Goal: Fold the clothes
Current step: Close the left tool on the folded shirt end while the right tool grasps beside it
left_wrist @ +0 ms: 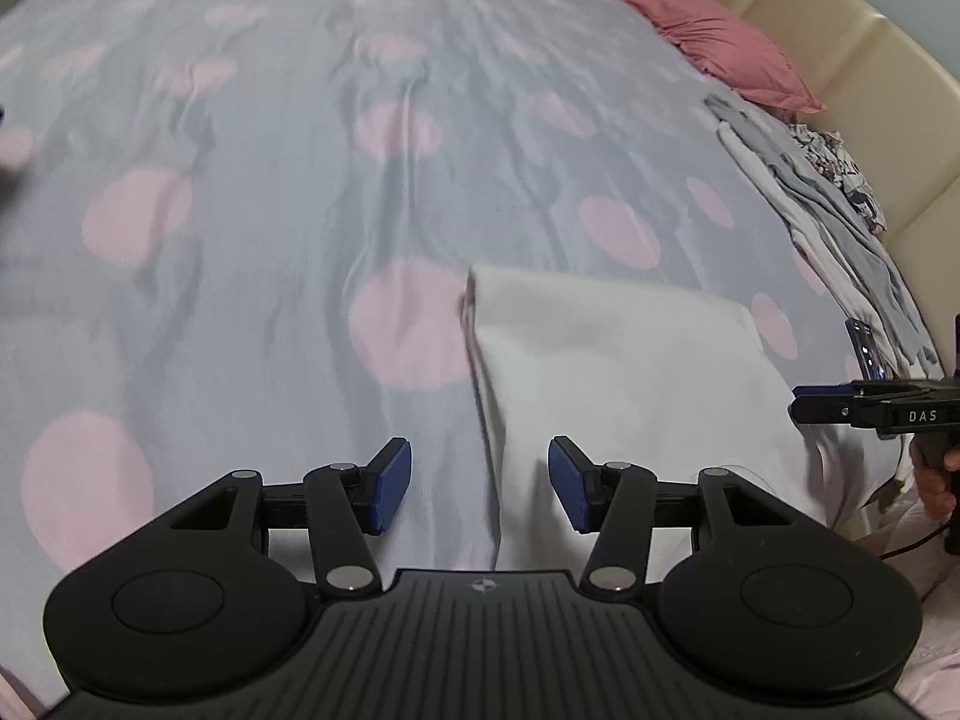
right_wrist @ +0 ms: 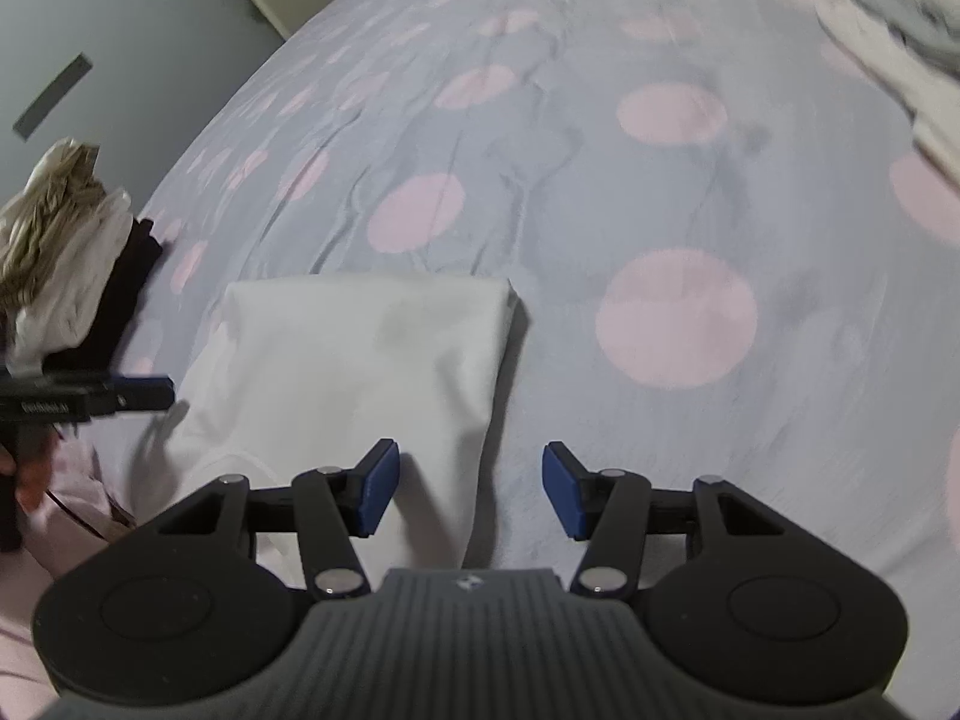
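While hovering over bed, left gripper (left_wrist: 480,483) has jaws spread wide, nothing between blue pads (left_wrist: 393,483). Same on right gripper (right_wrist: 471,489): jaws apart, empty, blue pads (right_wrist: 378,492) clear of fabric.

Folded white garment (left_wrist: 606,360) flat on bedsheet (left_wrist: 270,300), grey-blue with large pink dots. Lies under and ahead of both grippers, near bed edge closest to cameras. From left wrist view: garment's left folded edge runs down roughly between the pads, bulk of cloth off to the right. From right wrist view: same white garment (right_wrist: 360,360) sits left of centre, its right edge passing between the pads; left pad over cloth, right pad over bare bedsheet (right_wrist: 660,180). Can't tell if either pad touches fabric.

Each gripper visible in the other's view: right gripper (left_wrist: 801,405) at far right edge of left view, seen side-on, hand (left_wrist: 939,480) on its grip below. Left gripper (right_wrist: 168,387) at far left edge of right view, also side-on, blurred.

Elsewhere on bed: pink pillow (left_wrist: 714,36) against cream padded headboard (left_wrist: 870,90); row of grey and white clothes (left_wrist: 828,222) along right side below pillow. Right view: small stack of clothes (right_wrist: 78,276) at left edge, beige and white on top, black beneath. Grey door or cabinet front (right_wrist: 120,30) behind it.

Both frames motion-blurred toward edges.
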`<state>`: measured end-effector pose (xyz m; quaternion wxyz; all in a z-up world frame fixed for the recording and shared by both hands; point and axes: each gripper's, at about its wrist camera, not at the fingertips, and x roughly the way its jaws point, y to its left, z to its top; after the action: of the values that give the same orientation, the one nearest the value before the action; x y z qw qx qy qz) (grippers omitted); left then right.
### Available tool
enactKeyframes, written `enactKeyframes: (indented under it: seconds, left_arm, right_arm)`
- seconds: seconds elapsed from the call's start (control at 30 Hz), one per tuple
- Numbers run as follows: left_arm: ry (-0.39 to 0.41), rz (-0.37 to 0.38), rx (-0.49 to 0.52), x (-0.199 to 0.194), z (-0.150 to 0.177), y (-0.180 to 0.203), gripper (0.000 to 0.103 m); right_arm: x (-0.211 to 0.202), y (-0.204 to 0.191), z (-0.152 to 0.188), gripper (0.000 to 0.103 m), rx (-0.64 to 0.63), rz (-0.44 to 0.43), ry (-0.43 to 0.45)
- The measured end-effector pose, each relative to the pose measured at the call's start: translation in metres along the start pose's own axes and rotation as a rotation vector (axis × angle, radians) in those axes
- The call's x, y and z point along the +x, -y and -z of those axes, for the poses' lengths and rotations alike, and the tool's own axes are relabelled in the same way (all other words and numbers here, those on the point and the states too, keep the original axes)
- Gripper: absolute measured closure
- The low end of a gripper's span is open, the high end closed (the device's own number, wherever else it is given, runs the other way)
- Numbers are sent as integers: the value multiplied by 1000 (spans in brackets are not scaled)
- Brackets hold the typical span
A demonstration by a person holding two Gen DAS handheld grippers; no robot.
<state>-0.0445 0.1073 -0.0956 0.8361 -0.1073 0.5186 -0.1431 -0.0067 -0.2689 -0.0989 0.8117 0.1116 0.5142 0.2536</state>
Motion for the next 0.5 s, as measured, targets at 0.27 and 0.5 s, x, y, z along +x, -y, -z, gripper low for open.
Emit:
enactKeyframes:
  seconds: [0.27,0.5]
  left_arm:
    - [-58,69,-58,17,4,-17,51]
    - [-61,148,-94,22,4,-25,50]
  right_arm:
    - [14,12,-1,45,76,-74,-21]
    - [26,5,-1,45,66,-136,-54]
